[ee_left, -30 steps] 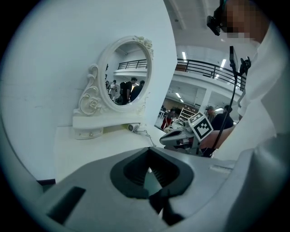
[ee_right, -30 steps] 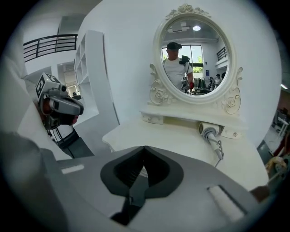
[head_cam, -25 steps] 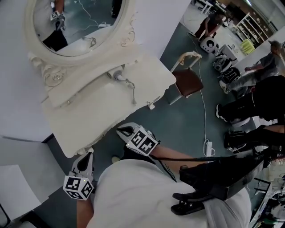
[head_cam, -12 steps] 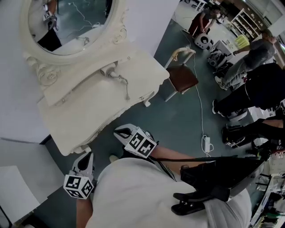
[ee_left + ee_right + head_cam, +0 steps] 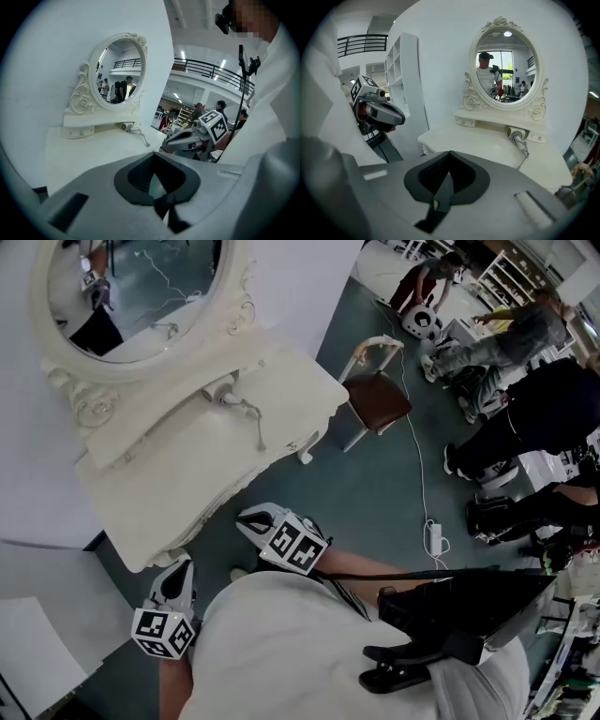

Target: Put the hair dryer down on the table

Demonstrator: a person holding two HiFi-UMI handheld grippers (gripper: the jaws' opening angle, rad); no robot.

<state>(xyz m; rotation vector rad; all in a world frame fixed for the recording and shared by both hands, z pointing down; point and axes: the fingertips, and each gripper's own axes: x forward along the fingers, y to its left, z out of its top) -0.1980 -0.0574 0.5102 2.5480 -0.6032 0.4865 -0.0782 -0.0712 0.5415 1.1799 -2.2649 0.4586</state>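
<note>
The hair dryer (image 5: 223, 390) lies on the cream dressing table (image 5: 187, 474) just below the mirror, its cord trailing toward the table's front edge. It also shows in the left gripper view as the hair dryer (image 5: 127, 126) and in the right gripper view as the hair dryer (image 5: 515, 136). Neither gripper touches it. My left gripper (image 5: 178, 576) hangs off the table's near corner, jaws shut and empty. My right gripper (image 5: 251, 516) is held over the floor in front of the table, also shut on nothing. Both stay close to the person's body.
An oval mirror (image 5: 131, 287) stands at the back of the table. A chair with a brown seat (image 5: 375, 401) is to its right, and a power strip (image 5: 434, 540) lies on the floor. Several people (image 5: 525, 418) stand at the right, with black gear (image 5: 450, 615) at the lower right.
The head view has drifted, so the table and chair sit a little further left and up. Both grippers stay shut in nearly the same spot. The people at the right have shifted.
</note>
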